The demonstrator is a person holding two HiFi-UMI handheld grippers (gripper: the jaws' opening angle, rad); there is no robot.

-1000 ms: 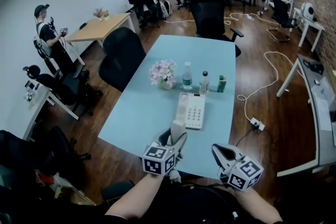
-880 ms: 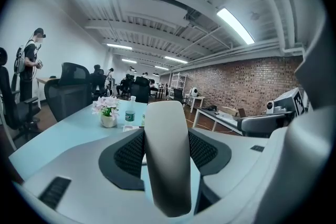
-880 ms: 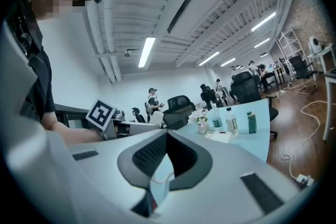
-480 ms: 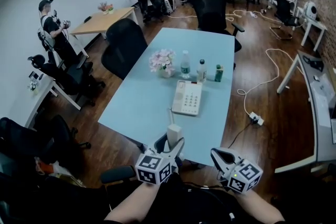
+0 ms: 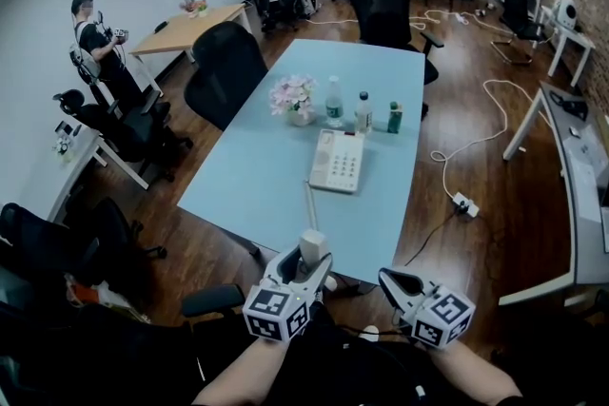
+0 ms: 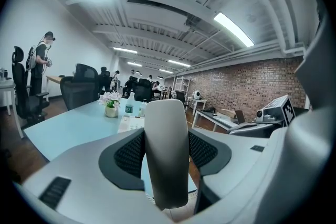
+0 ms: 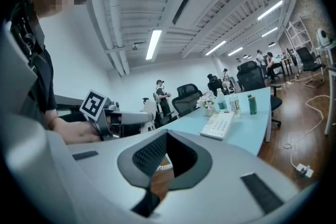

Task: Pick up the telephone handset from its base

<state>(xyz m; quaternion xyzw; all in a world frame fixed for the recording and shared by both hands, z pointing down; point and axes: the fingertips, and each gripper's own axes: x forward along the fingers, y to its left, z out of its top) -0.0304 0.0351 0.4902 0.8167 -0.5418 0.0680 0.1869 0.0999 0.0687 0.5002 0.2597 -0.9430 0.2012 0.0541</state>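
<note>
The left gripper [image 5: 306,267] has its jaws clamped wide on the telephone handset [image 6: 166,139], the pads pressing its two sides while its pale end stands up above them. The handset is already off its base [image 5: 337,162] and hangs past the near edge of the table [image 5: 249,204], over the floor. From it the cord [image 5: 309,204] runs in a nearly straight line back to the base, so I judge the main danger to be tension. Pulling any farther could drag the light base toward the edge, or jerk the smooth plastic out from between the pads, and then the handset would drop to the floor. The right gripper [image 7: 164,162], with its jaws drawn together on nothing, hangs just beside the left and steadies neither base nor cord
</note>
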